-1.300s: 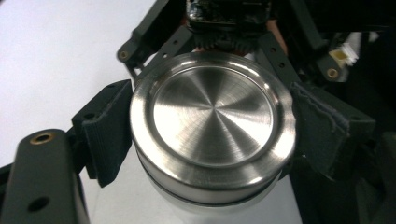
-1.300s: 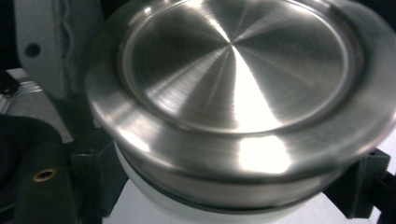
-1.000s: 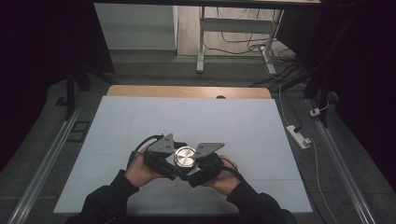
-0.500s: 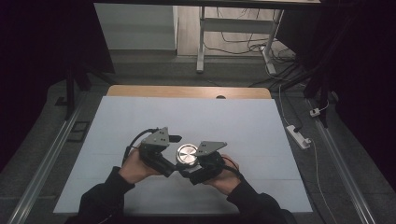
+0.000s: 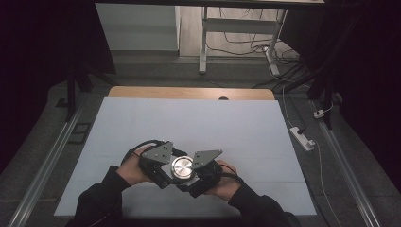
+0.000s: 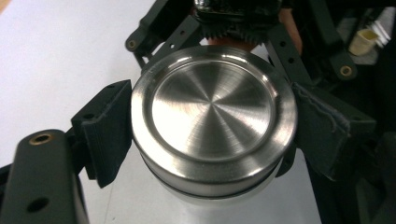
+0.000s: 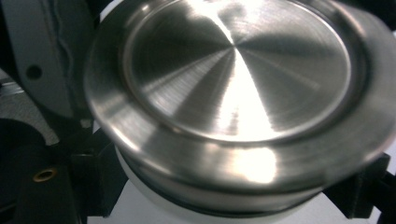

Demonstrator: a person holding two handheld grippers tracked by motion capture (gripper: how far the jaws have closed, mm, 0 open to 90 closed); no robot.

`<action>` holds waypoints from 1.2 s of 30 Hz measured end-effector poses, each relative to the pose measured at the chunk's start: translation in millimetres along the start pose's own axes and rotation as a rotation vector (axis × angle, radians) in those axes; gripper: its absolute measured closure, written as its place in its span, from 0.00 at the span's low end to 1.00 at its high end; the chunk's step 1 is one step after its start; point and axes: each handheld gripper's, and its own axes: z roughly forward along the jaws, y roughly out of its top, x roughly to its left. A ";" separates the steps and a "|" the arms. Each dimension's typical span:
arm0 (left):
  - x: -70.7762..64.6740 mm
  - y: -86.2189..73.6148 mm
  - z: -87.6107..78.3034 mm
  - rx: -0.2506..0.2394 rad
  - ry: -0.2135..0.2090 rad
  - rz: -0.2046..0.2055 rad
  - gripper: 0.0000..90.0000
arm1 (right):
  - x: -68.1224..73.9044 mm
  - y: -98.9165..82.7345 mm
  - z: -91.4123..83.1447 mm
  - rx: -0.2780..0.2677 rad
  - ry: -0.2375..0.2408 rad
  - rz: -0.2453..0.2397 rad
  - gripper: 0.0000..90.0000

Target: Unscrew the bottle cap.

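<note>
A white jar [image 6: 205, 205] with a brushed steel lid [image 5: 182, 166] stands on the white table sheet [image 5: 198, 123] near its front edge, between two hands. My left gripper [image 6: 212, 126] has just been closing, and its pads [image 6: 107, 126] now press on the rim of the lid [image 6: 212, 100]. From the other side, my right gripper [image 7: 233, 186] is shut on the white jar body [image 7: 154, 200] under the lid [image 7: 238, 70]. In the high view the left gripper [image 5: 172, 171] and the right gripper [image 5: 191, 176] meet at the jar.
The sheet's far side ends at a wooden table edge [image 5: 189, 92]. A white power strip [image 5: 302, 138] with its cable lies on the floor to the right. A desk frame [image 5: 203, 42] stands beyond the table.
Half a second ago the left gripper stood drawn back a little to the left with its jaws wide. It has since come back in and shut on the lid. The right gripper has kept still.
</note>
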 end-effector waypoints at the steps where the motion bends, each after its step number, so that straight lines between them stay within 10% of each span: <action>1: 0.4 0.8 0.8 -0.003 0.016 -0.016 0.20 | -1.0 -0.1 -0.6 -0.002 -0.009 0.006 0.16; 9: -7.5 17.1 20.5 -0.002 0.288 -0.227 0.20 | -14.9 -3.4 -7.1 -0.024 -0.151 0.119 0.16; 13: -17.8 28.9 30.1 0.039 0.401 -0.251 0.20 | -18.1 -5.0 -9.6 -0.026 -0.208 0.142 0.16; 19: -3.3 22.9 7.5 -0.075 0.215 -0.268 0.07 | -15.5 -2.6 -12.0 -0.053 -0.169 0.131 0.16; 27: 4.9 4.3 -9.7 -0.070 -0.014 -0.092 0.14 | -6.8 0.3 -7.6 -0.041 -0.029 0.061 0.16; 33: -1.8 3.8 -0.3 -0.036 -0.012 -0.016 0.21 | 0.8 2.8 -4.9 -0.026 0.011 -0.003 0.16; 36: -1.0 4.7 1.5 -0.053 0.035 -0.058 0.21 | -0.7 3.0 -6.9 -0.032 -0.018 0.008 0.16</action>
